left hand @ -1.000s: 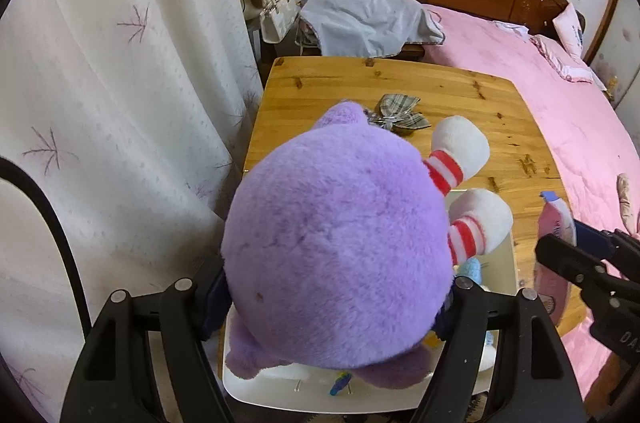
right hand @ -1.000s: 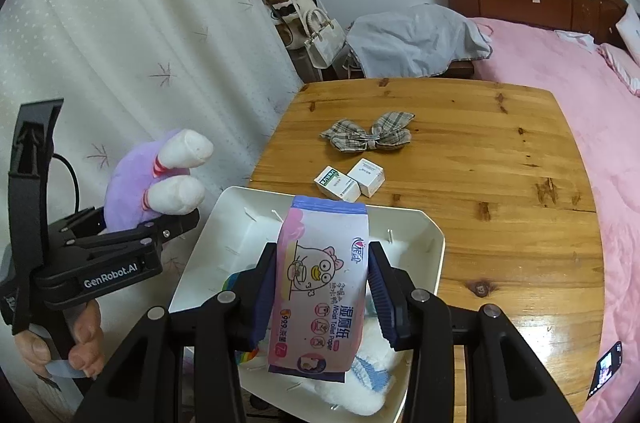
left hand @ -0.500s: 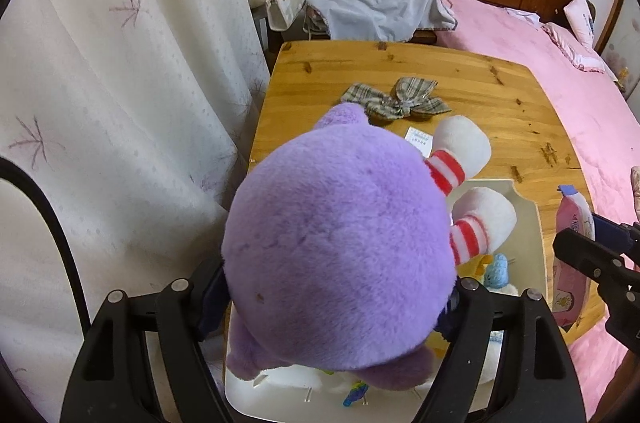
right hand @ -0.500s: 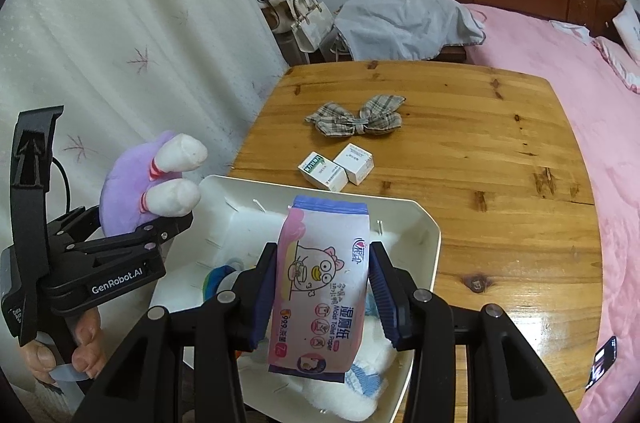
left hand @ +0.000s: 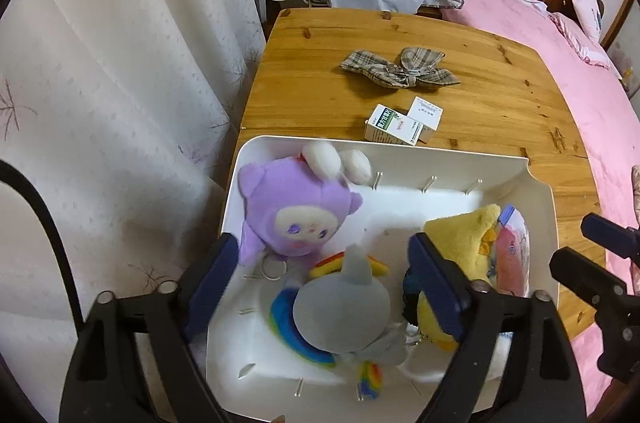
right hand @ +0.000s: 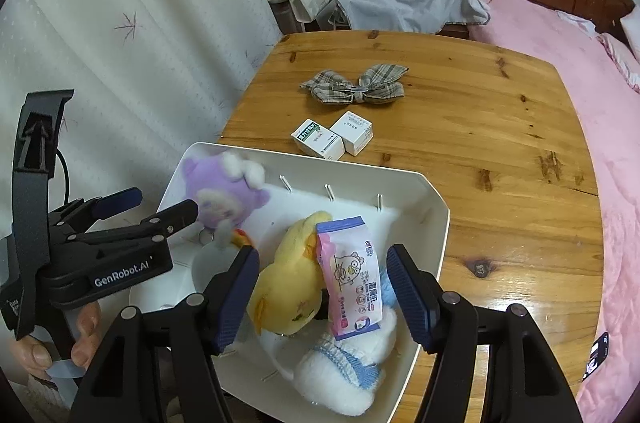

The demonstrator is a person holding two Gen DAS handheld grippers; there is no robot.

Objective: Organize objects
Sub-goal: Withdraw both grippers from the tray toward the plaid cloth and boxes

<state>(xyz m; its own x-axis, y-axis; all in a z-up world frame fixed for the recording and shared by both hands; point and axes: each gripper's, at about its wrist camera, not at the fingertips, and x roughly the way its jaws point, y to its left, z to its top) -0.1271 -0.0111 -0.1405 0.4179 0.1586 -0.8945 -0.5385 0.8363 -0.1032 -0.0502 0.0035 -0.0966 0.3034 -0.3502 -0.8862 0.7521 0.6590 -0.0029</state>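
Observation:
A white bin sits at the near edge of the wooden table. The purple plush lies in its far left corner, face up. The pink wet-wipes pack leans on a yellow plush in the bin. A grey plush and a white and blue plush also lie inside. My left gripper is open and empty above the bin. My right gripper is open and empty above the pack.
Two small white boxes and a plaid bow lie on the table beyond the bin. A white curtain hangs at the left. A pink bed stands at the right.
My left gripper opened and let go of the purple plush, which dropped into the bin. My right gripper opened and let go of the wipes pack, which now rests in the bin.

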